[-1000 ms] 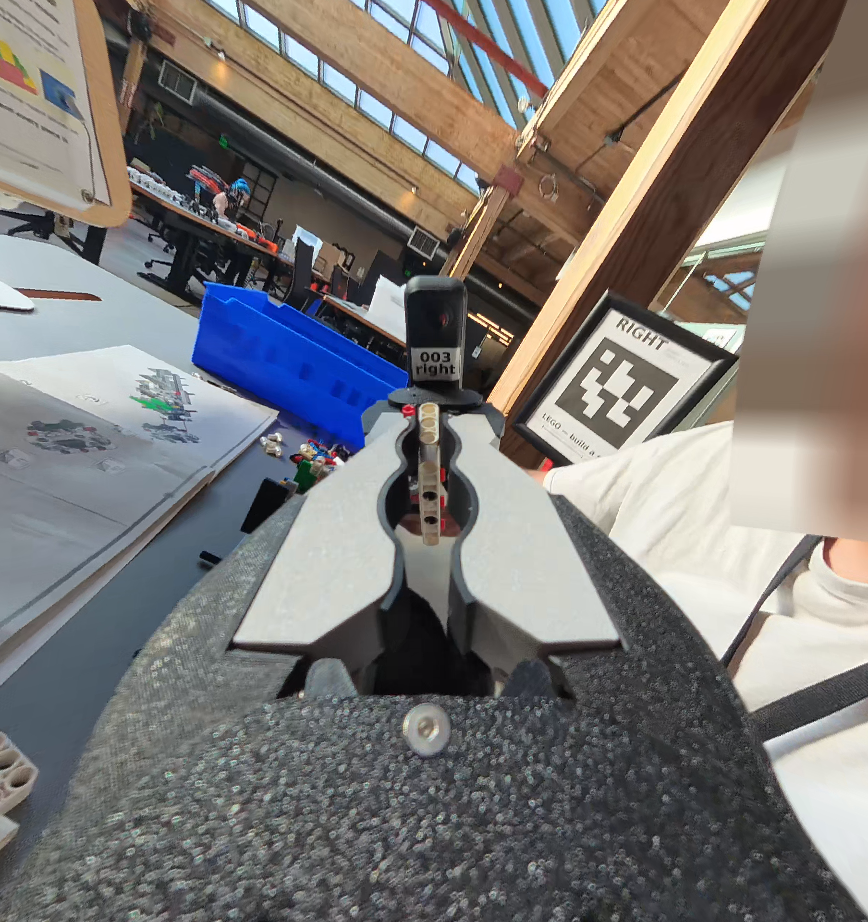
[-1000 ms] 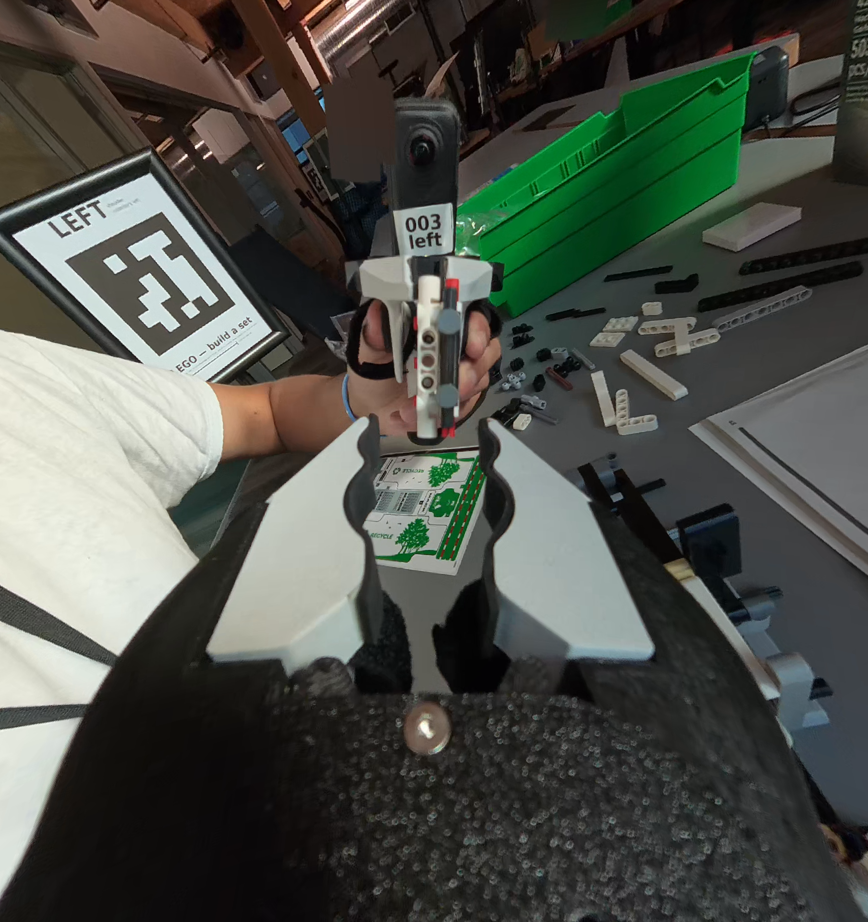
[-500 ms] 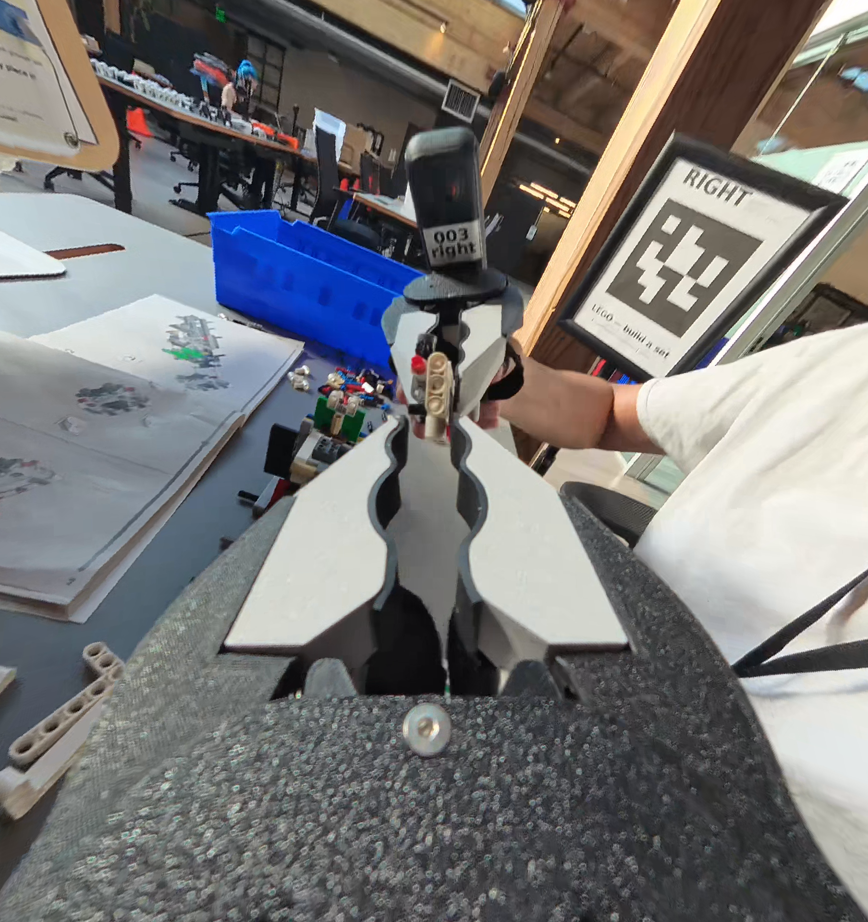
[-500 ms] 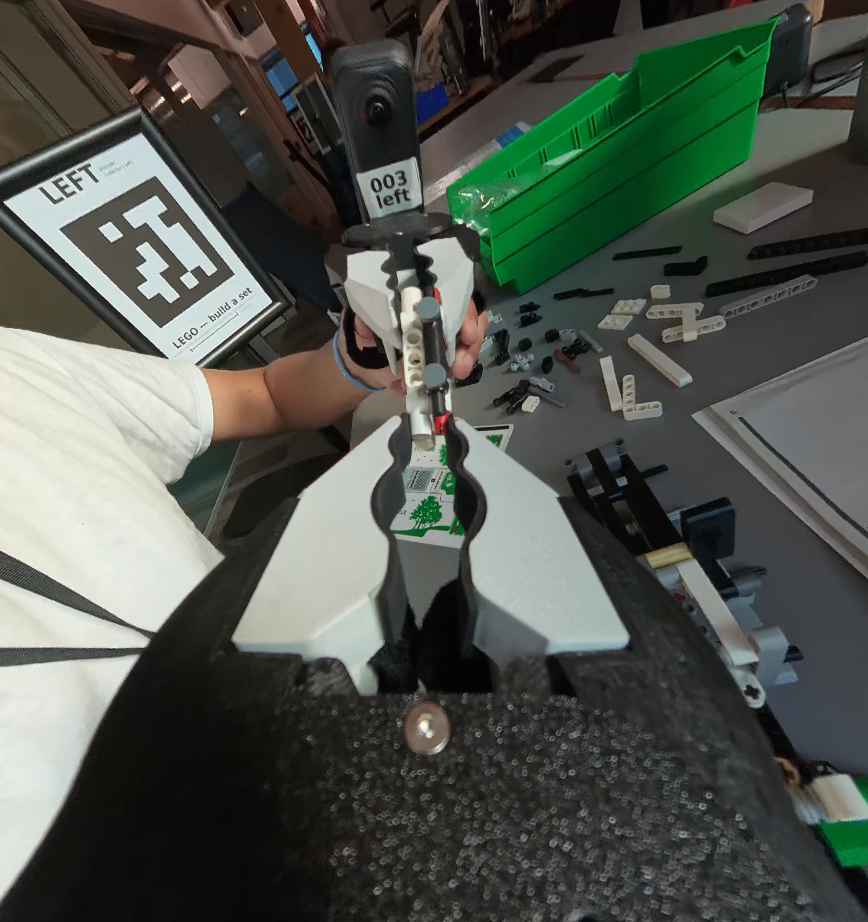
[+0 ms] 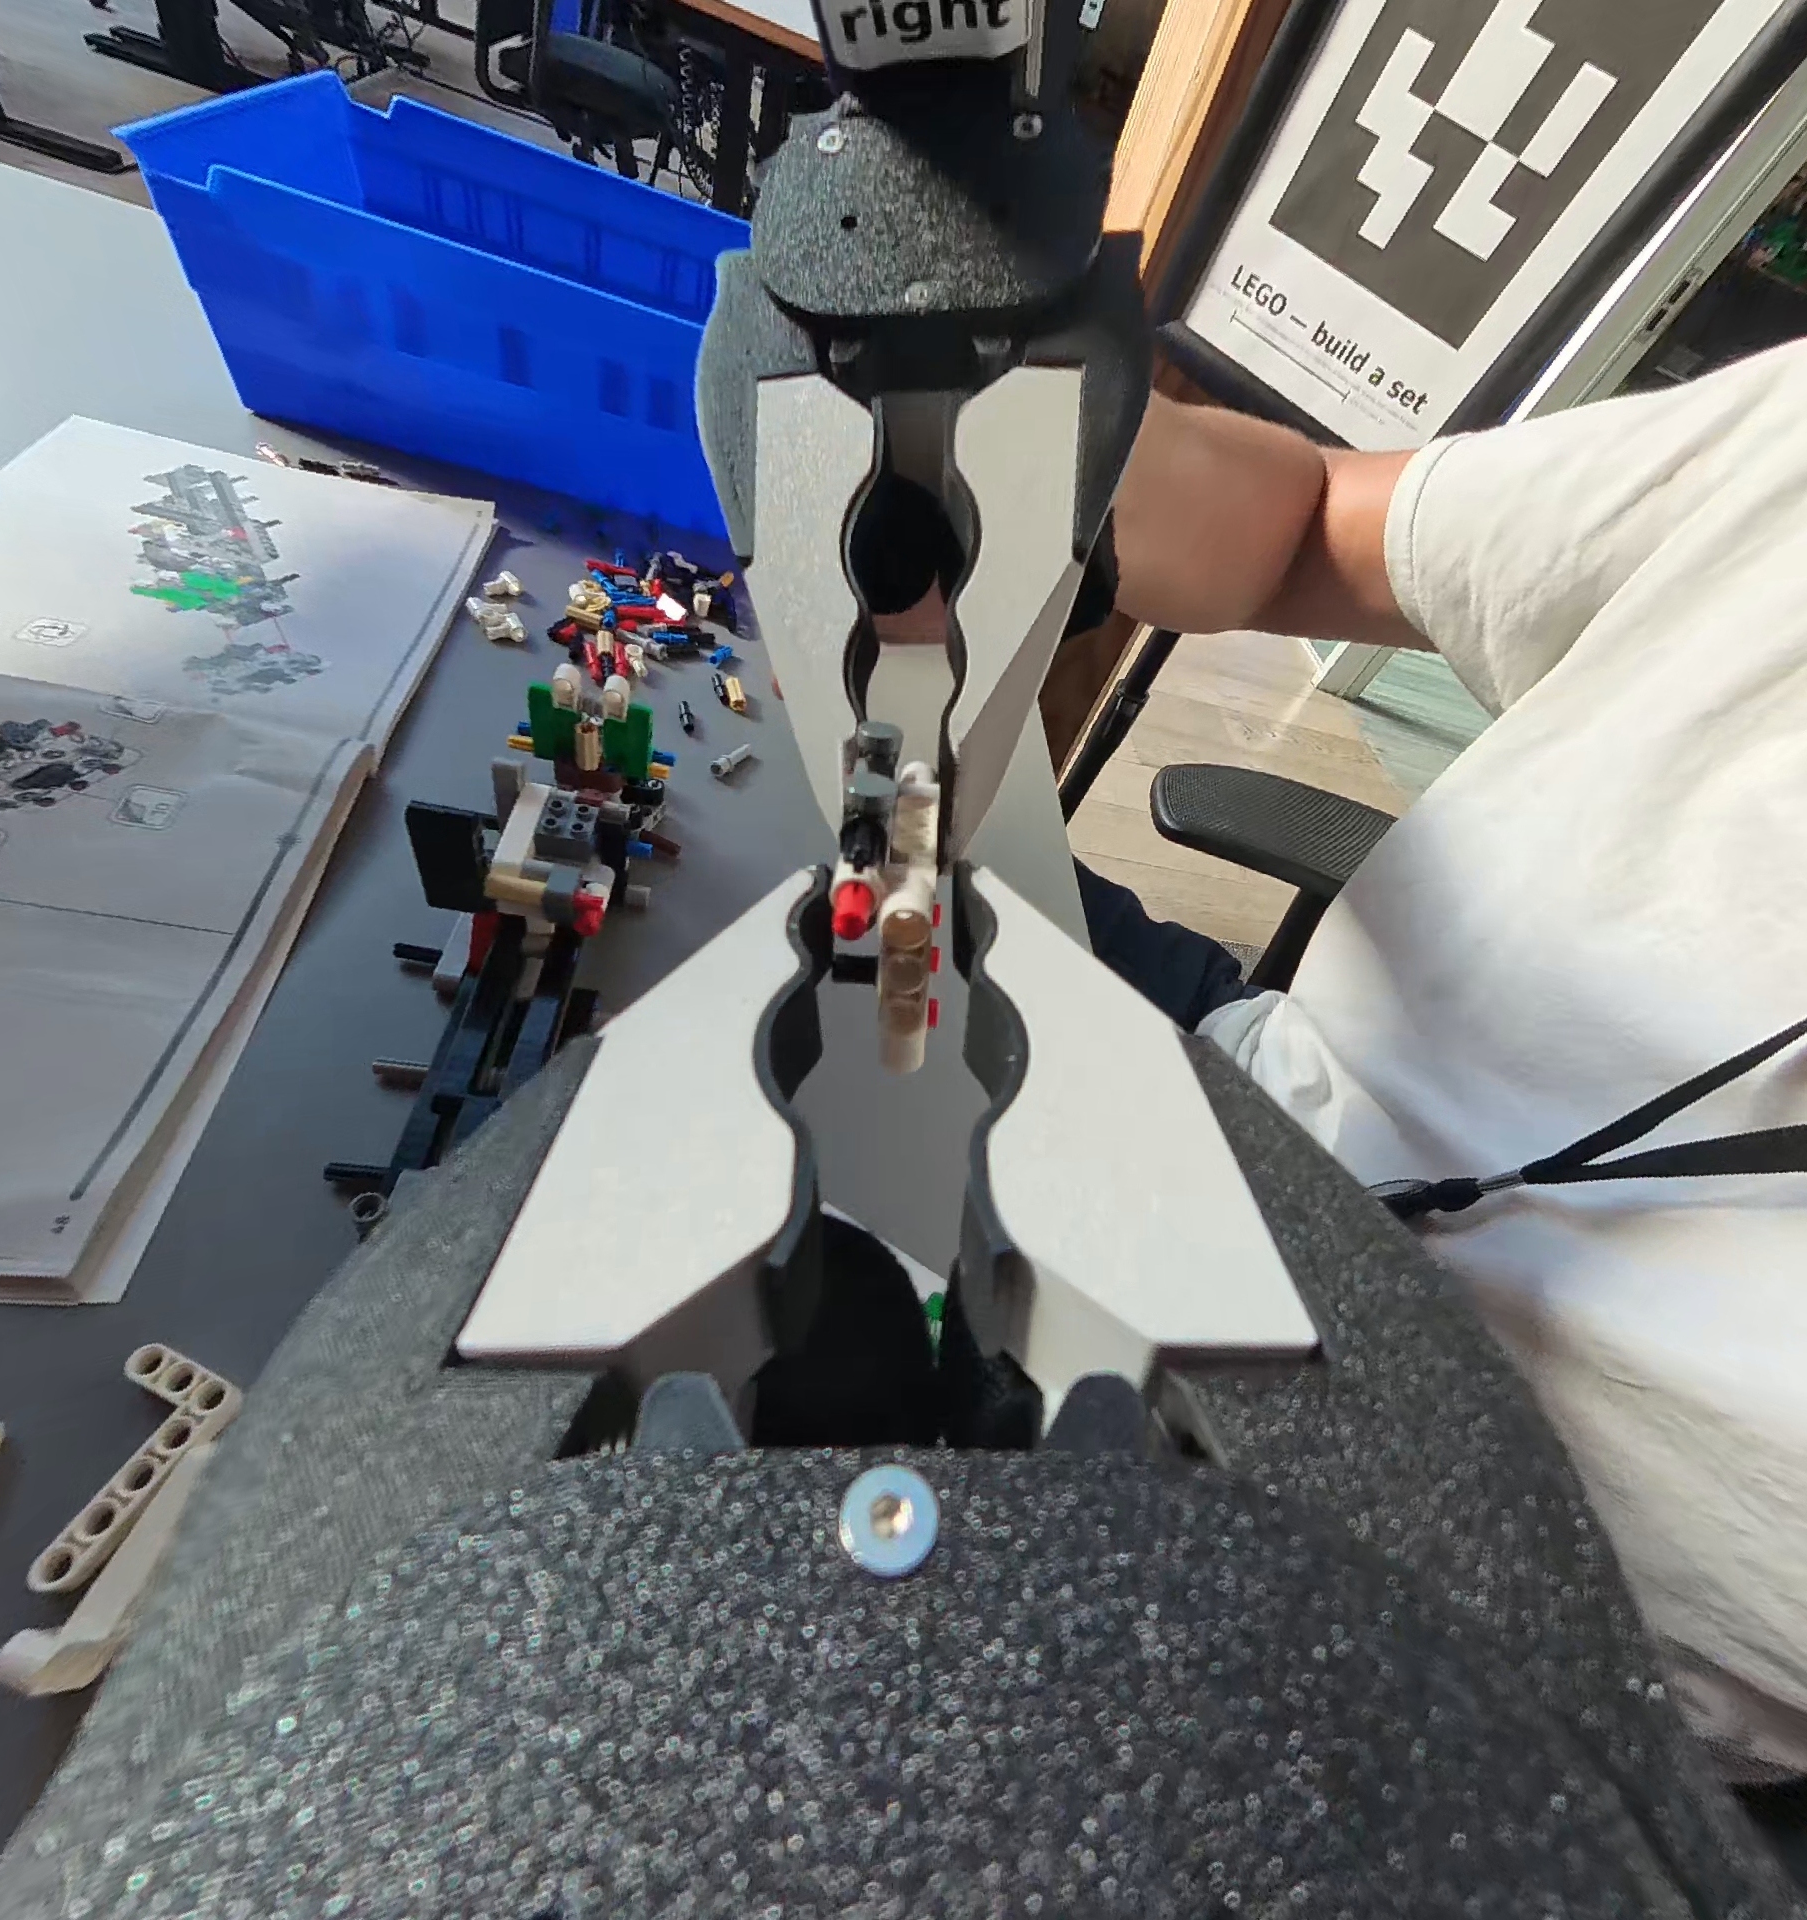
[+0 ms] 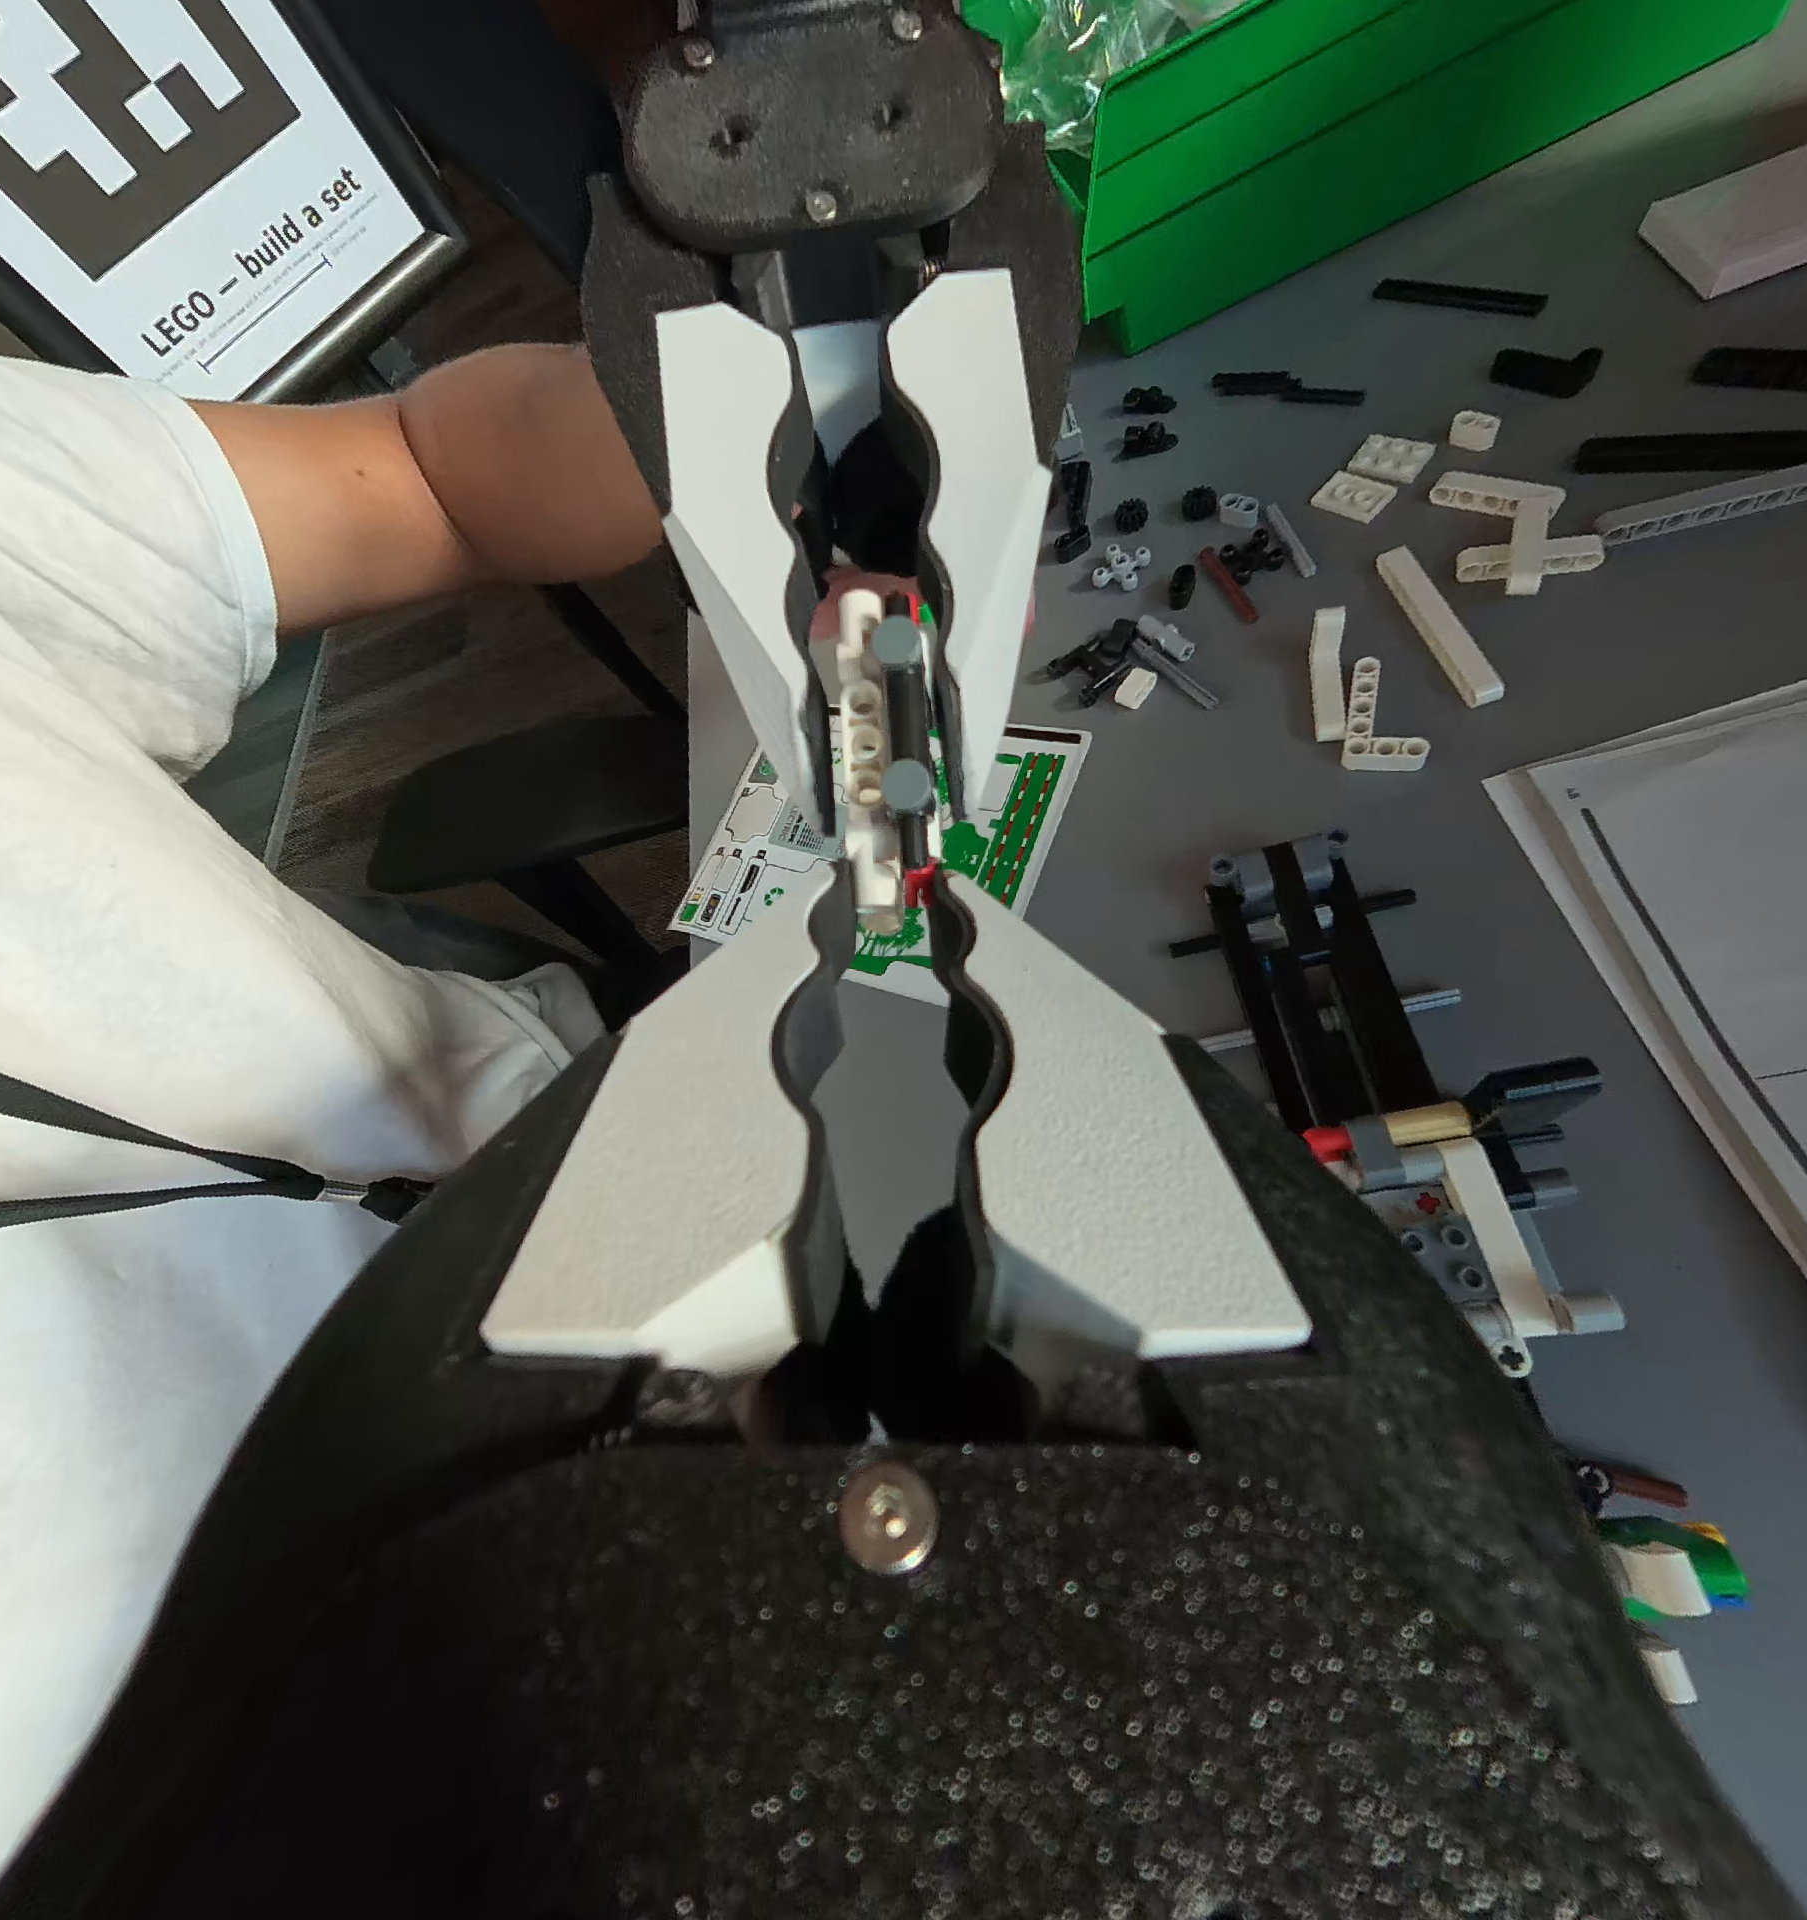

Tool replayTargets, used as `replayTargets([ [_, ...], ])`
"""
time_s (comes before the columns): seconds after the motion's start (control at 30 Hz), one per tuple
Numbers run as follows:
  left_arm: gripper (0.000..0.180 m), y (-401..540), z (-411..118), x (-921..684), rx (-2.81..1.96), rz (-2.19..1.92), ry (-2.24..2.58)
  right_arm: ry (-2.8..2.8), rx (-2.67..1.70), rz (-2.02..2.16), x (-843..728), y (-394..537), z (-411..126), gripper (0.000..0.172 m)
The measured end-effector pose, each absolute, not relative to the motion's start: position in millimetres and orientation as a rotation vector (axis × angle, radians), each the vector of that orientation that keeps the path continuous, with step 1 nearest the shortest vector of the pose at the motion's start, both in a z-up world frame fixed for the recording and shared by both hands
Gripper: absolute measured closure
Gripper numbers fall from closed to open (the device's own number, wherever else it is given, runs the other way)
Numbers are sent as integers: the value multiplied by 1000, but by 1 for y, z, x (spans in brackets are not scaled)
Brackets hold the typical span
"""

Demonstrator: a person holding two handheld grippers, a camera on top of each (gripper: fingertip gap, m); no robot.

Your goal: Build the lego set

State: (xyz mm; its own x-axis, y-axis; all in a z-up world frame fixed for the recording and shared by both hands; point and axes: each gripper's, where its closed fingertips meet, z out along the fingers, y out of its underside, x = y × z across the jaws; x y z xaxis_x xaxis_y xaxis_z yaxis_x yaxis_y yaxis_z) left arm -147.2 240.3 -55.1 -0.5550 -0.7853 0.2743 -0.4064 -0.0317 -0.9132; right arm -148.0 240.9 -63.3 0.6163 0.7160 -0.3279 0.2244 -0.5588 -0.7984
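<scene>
The small brick assembly, white beam with grey, black and red pins, hangs in the air above the worktop, its long axis running straight along both sets of fingers. The right hand-held gripper pinches its end between both pads. The left hand-held gripper faces it nose to nose, jaws parted, the assembly's other end between pads that don't press. Below lies a sticker sheet; loose pieces are scattered beyond.
</scene>
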Motion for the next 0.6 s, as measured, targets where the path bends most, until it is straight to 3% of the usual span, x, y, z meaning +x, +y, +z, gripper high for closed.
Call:
replayTargets([
  [0.6, 165, 252, -49, -129, -1172, -1669, 1800, -747, -2159, 796, -127, 248, -58, 159],
])
